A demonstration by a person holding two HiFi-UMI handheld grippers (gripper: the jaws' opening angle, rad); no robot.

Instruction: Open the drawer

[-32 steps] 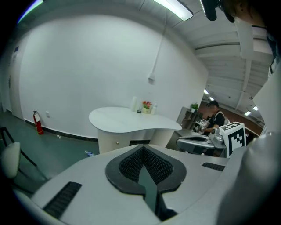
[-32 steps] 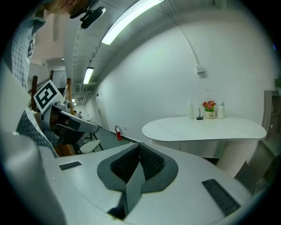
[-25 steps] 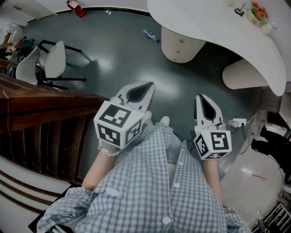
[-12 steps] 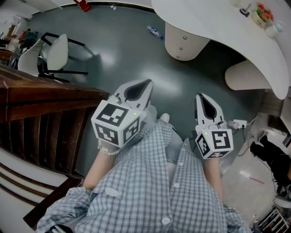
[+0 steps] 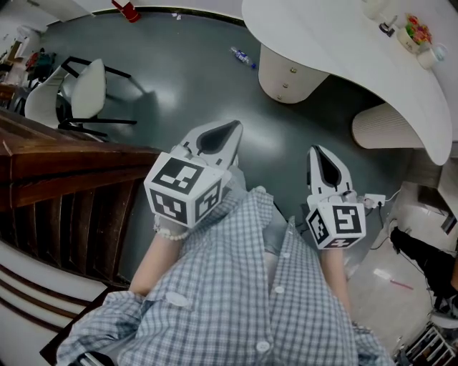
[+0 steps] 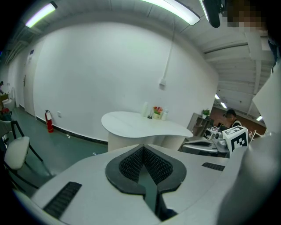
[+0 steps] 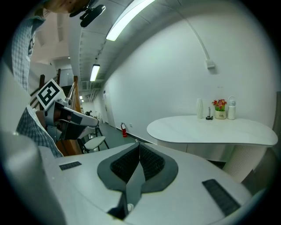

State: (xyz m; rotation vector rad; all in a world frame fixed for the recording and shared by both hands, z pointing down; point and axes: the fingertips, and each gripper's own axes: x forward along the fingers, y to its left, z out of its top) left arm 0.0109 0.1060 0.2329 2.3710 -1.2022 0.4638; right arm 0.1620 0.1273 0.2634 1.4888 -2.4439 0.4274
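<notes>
A white curved table [image 5: 343, 50] stands ahead on a rounded pedestal [image 5: 286, 71] whose front carries two small knobs; I cannot tell whether these are drawer fronts. My left gripper [image 5: 232, 129] is held in the air over the dark floor, jaws shut with nothing between them. My right gripper [image 5: 315, 151] hangs beside it, also shut and empty. Both point toward the table, well short of it. The left gripper view shows the shut left gripper [image 6: 142, 147] with the table [image 6: 145, 125] beyond. In the right gripper view the shut right gripper [image 7: 139, 145] faces the table [image 7: 210, 129].
A dark wooden railing [image 5: 64, 186] runs along my left. A white chair [image 5: 82, 93] stands beyond it. A plastic bottle [image 5: 243, 56] lies on the floor and a red fire extinguisher [image 5: 127, 11] stands by the far wall. A power strip [image 5: 373, 200] lies at right. Flowers and bottles [image 5: 418, 32] sit on the table.
The head view has drifted a little, so the table and chair shift in frame. Both grippers stay shut and nearly where they were.
</notes>
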